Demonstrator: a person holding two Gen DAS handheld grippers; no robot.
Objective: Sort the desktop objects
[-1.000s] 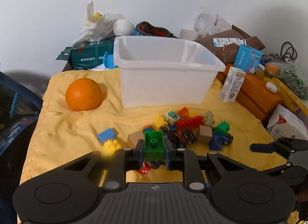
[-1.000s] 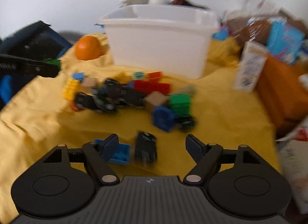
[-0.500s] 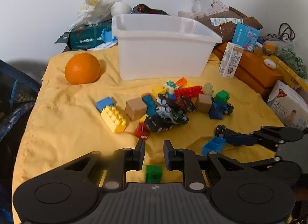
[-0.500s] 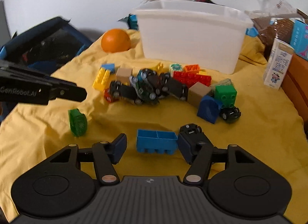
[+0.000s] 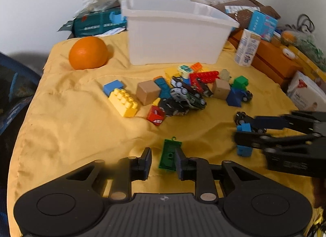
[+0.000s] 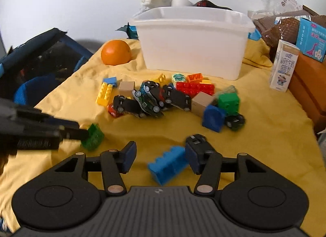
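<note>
Orange (image 5: 88,53): left of the white bin (image 5: 175,35), free on the yellow cloth (image 5: 61,127); round, so liable to roll off the desk edge if the cloth gets tugged.

Yellow brick (image 5: 124,102): in front of the bin and to its left, lying apart from the heap; low risk, but easily nudged by a sweep toward the pile.

Left gripper (image 5: 163,161): well in front of the bin, jaws opening, green brick (image 5: 170,156) lying on the cloth between them with the pads apparently clear of it; brick tipped on its side, so likely to skid or tumble if caught by a retreating pad.

Toy heap (image 5: 183,94): directly in front of the bin, cars and bricks tangled together; pulling one piece likely to drag or scatter neighbours, and the wheeled cars apt to roll.

Right gripper (image 6: 161,159): in front of the bin and to its right, jaws closing, blue brick (image 6: 168,166) tilted between them; only the right pad looks to be touching, with a black toy car (image 6: 198,140) crowding that same pad, so a pinch may catch the car as well or squirt the brick out sideways.

Milk carton (image 5: 246,47): upright just right of the bin; tall and narrow, prone to topple if clipped on a lift toward the bin.
</note>
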